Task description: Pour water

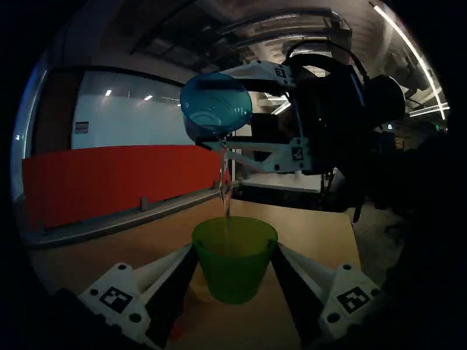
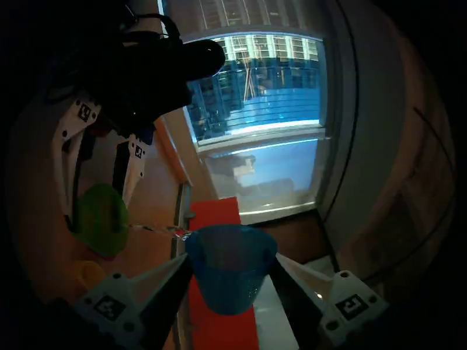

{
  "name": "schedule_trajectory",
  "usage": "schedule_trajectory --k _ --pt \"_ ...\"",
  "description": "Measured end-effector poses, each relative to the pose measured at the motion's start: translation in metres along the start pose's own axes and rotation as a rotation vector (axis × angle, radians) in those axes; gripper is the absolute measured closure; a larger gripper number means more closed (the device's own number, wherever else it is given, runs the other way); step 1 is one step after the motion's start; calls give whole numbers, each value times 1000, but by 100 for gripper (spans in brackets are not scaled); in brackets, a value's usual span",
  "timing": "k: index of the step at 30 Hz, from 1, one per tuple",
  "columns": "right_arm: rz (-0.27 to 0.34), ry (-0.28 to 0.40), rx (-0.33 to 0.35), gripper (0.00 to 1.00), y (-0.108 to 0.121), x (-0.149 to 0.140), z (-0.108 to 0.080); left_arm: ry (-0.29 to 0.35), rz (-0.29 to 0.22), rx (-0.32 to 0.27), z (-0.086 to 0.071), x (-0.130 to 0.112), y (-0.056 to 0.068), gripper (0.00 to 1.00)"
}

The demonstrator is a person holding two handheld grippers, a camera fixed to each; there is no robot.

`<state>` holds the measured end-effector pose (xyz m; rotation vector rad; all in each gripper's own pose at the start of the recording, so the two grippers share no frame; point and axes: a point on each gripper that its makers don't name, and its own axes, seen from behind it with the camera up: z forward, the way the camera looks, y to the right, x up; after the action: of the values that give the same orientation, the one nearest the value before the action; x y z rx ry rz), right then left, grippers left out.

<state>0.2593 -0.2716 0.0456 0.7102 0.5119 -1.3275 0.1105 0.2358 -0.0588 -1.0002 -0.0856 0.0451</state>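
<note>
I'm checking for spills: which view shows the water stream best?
The left gripper view: the stream falls from the tilted blue cup into the green cup. In the right gripper view it is a faint thread.

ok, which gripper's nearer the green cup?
Left. The left gripper has its fingers clamped on both sides of the green cup; the right gripper holds the blue cup tilted above it, apart, pouring water.

Right tool (image 2: 232, 262) clamps blue cup (image 2: 230, 280); water stream (image 2: 154, 228) reaches green cup (image 2: 100, 219) in left tool (image 2: 99, 204).
</note>
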Motion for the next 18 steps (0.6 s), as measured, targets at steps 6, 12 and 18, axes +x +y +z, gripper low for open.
schedule_trajectory --k 6,12,18 --pt "-22 3 -8 12 3 2 0 -1 2 -1 0 0 0 15" --pt "-48 3 -12 12 4 3 1 -2 3 -2 0 -1 0 15" --pt "-70 8 -14 12 5 7 4 -2 3 -2 0 -1 0 15"
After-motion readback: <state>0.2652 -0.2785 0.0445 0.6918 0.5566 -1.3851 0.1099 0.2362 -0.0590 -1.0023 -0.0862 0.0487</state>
